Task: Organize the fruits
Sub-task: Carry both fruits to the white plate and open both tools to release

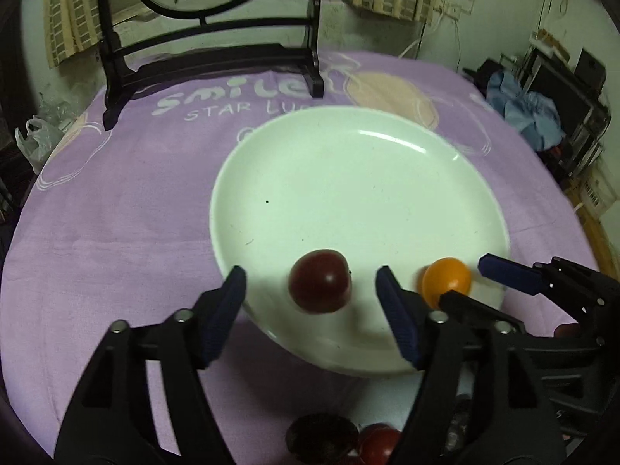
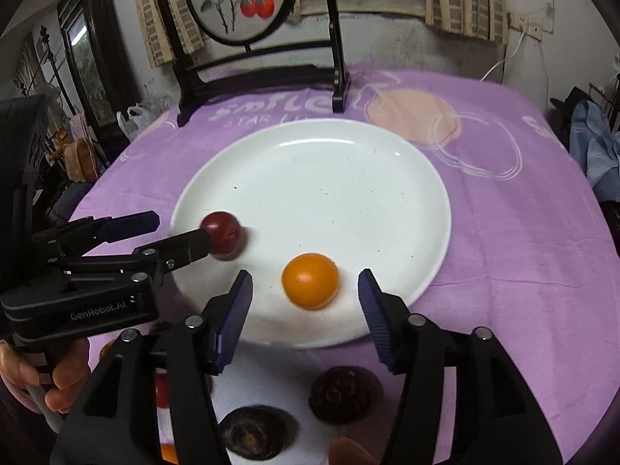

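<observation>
From the left wrist camera, we see our left gripper (image 1: 310,298) with its fingers spread wide and holding nothing. Between them, touching neither, sits a dark red fruit (image 1: 320,281) on the near edge of a white plate (image 1: 360,178). The plate rests on a purple cloth (image 1: 116,201). To the right of the red fruit, an orange fruit (image 1: 445,281) lies on the same near edge, with the right gripper (image 1: 465,283) reaching around it. At the very near edge of the view, off the plate, are a dark fruit (image 1: 321,436) and a red one (image 1: 378,443). A dark wooden stand (image 1: 209,66) rises at the far side of the table.

From the right wrist camera, we see our right gripper (image 2: 306,302) also spread wide and empty, with the orange fruit (image 2: 310,286) between its fingers but untouched. The red fruit (image 2: 223,234) lies further left on the plate (image 2: 348,178), at the left gripper (image 2: 182,232). Two dark, rough-skinned fruits (image 2: 343,393) wait on the cloth nearest us.

We judge the small round fruits light, smooth and likely to roll or bruise, so each is best pinched gently across its widest middle.
</observation>
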A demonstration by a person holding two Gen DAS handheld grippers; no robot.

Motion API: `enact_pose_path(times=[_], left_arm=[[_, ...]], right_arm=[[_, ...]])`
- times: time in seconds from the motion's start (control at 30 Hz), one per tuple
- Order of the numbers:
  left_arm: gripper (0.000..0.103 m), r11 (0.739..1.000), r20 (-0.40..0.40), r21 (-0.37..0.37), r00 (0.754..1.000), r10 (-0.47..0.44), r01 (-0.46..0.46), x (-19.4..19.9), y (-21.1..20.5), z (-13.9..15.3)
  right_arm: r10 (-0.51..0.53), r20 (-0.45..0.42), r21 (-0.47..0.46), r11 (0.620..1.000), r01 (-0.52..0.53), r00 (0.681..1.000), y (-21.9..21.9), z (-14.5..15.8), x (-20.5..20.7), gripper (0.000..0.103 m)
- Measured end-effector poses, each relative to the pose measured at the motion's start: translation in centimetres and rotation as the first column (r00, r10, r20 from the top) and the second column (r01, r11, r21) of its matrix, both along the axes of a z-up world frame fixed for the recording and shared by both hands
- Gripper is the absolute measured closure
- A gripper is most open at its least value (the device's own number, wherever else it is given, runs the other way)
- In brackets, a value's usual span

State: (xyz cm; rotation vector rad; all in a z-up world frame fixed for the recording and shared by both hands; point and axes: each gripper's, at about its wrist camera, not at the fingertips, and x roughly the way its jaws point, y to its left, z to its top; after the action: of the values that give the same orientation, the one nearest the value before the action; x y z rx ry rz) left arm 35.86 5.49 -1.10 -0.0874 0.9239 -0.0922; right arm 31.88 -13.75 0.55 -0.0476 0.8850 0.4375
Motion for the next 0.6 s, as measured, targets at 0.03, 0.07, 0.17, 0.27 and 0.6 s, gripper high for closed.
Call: enact_pose_path(times=[0.03, 0.07, 0.17, 0.27, 0.6], left_arm=[[0.026, 1.0, 0.004, -0.016, 1.0, 0.002, -0.002, -0.5, 0.2, 0.3], [0.025, 1.0, 0.011, -0.027, 1.0, 0.004, -0.003, -1.0, 0.4, 0.7], [0.021, 1.0, 0.055, -0.004, 0.998, 0.004, -0.003, -3.2, 0.4, 1.7], [0.017, 1.0, 0.102, 0.016, 0.995, 0.001, -0.003, -6.0, 0.4, 2.4], [0.014, 0.998, 0.096, -0.061, 0.995, -0.008, 0.014, -17.7, 3.2, 0.0]], right_arm=[[0.003, 0.009, 0.006, 1.0, -0.003, 1.0, -0.1, 0.2, -0.5, 0.046], [0.007, 0.022, 0.01, 1.0, -0.007, 1.0, -0.3, 0.4, -1.5, 0.046], [0.004, 0.061, 0.016, 1.0, -0.005, 0.998, -1.0, 0.7, -3.8, 0.046], [0.01, 0.114, 0.043, 0.999, -0.015, 0.993, -2.3, 0.8, -7.1, 0.046], [0.063, 0.109, 0.138, 0.987, -0.078, 0.992, -5.4, -1.8, -20.4, 0.036]])
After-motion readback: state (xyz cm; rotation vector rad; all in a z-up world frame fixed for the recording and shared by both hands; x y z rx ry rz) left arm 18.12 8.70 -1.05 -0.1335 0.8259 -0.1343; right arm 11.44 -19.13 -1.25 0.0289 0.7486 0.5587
